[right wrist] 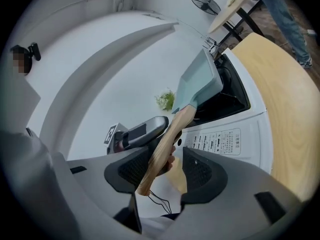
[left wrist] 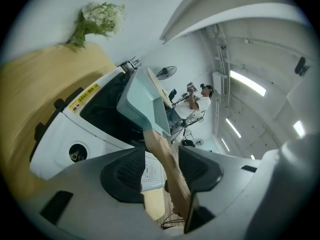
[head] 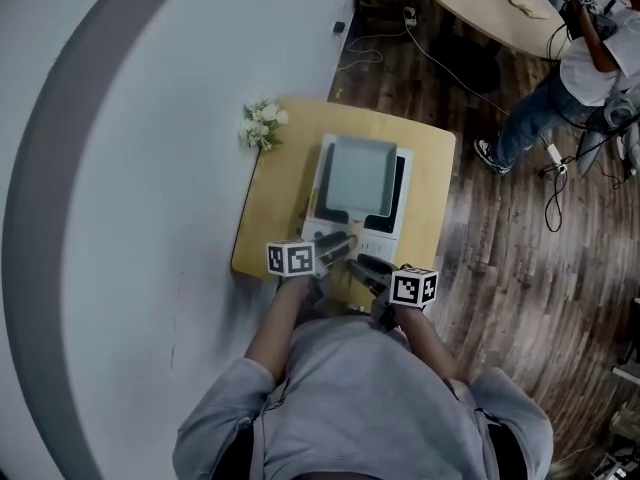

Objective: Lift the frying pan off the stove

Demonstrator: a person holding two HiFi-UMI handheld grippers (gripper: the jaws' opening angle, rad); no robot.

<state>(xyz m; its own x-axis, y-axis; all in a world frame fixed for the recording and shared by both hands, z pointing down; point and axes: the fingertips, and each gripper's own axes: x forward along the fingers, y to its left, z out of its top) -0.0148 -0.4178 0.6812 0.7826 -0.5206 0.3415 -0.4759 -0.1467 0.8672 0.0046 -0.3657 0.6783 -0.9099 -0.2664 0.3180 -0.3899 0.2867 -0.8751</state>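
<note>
A square grey-green frying pan sits on a white induction stove, its wooden handle pointing toward me. My left gripper and right gripper meet at that handle from either side. In the left gripper view the handle runs from the pan down between the open jaws of the left gripper, with a gap beside it. In the right gripper view the handle's end lies between the spread jaws of the right gripper, close to the left pad, below the pan.
The stove stands on a small wooden table against a white curved wall. White flowers lie at the table's far left corner. A person stands on the dark wood floor at the far right, near an oval table and cables.
</note>
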